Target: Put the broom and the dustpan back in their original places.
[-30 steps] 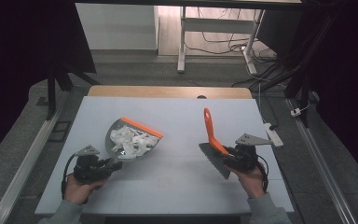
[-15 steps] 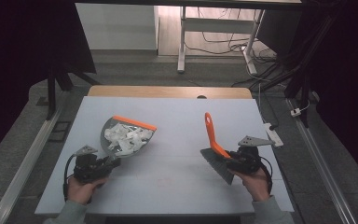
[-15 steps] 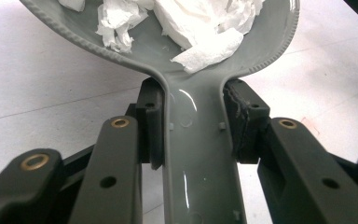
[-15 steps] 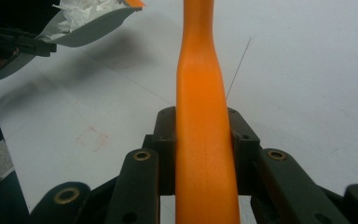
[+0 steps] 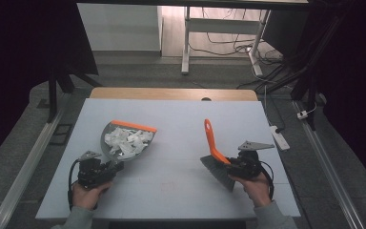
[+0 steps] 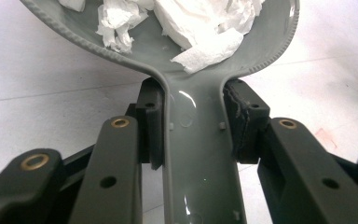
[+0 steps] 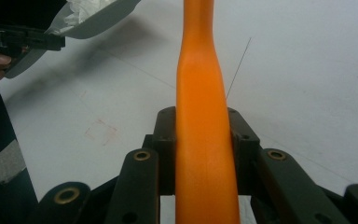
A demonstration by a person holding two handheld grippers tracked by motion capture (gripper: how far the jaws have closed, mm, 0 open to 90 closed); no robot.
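The tabletop [image 5: 171, 191] is bare of scraps now; a faint reddish mark sits near its front middle.

The dustpan [image 5: 124, 140] lies left of centre, its orange lip toward the far side and its grey handle clamped in the left claw [image 5: 106, 168]. Over the last second it has swung: the mouth, which pointed off to the right, now faces more squarely away from the person, and the pan has lifted a little, as its shadow in the right gripper view suggests. In the left gripper view the pads [image 6: 151, 126] press on both flanks of the handle just below the bowl.

The brush [image 5: 215, 155] stands well apart on the right, orange handle slanting up and away, dark bristles low and toward the person. The right claw [image 5: 231, 164] is closed on that handle, as the right gripper view shows, pads tight on both sides. It has barely shifted.

The paper [image 5: 126, 140], a heap of white crumpled tissue, rests inside the bowl and has stayed there through the turn.

My reading: sweeping is finished, and the pan is being levelled to carry the load off. Tipping it forward would spill the paper over the lip.
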